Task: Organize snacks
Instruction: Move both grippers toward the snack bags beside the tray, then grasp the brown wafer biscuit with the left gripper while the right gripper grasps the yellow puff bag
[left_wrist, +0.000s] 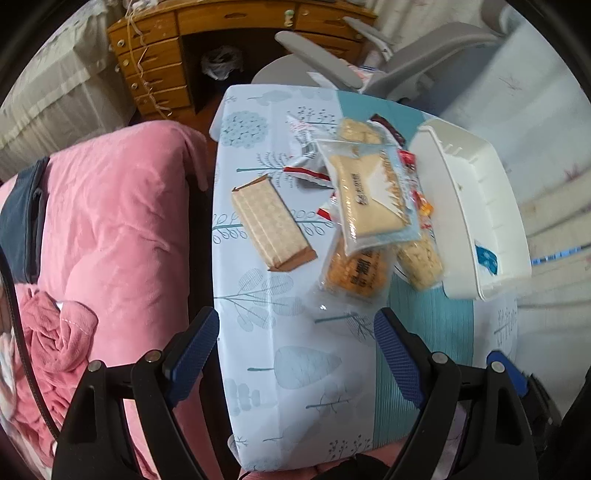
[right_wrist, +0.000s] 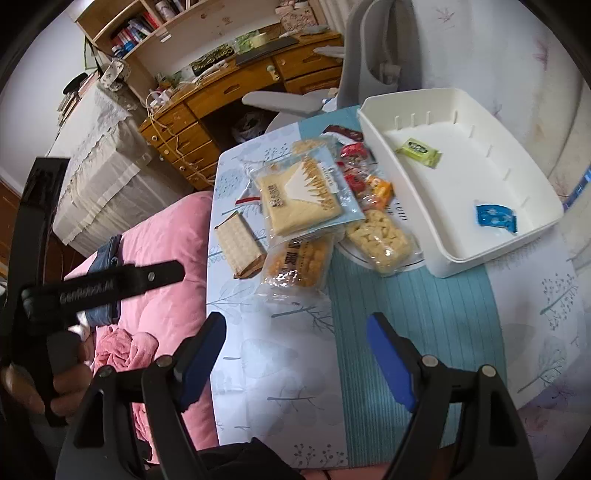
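A pile of snack packs lies mid-table: a flat cake pack (left_wrist: 369, 194) (right_wrist: 301, 201) on top, an orange puffed bar (left_wrist: 354, 273) (right_wrist: 295, 264), a pale puffed bar (left_wrist: 419, 264) (right_wrist: 380, 238), small red candies (right_wrist: 354, 166) and a wafer pack (left_wrist: 271, 223) (right_wrist: 238, 243) to the left. A white bin (left_wrist: 476, 206) (right_wrist: 491, 254) stands at the right; it holds a green packet (right_wrist: 419, 152) and a blue packet (right_wrist: 495, 218). My left gripper (left_wrist: 295, 334) and right gripper (right_wrist: 295, 332) are both open and empty, above the near table, short of the pile.
The small table has a tree-print cloth (left_wrist: 295, 369) (right_wrist: 280, 369). A pink blanket (left_wrist: 122, 221) (right_wrist: 166, 258) lies on the left. A grey chair (left_wrist: 332, 62) (right_wrist: 369, 55) and a wooden desk (left_wrist: 162, 55) (right_wrist: 207, 107) stand behind. The hand holding the left gripper shows in the right wrist view (right_wrist: 70, 384).
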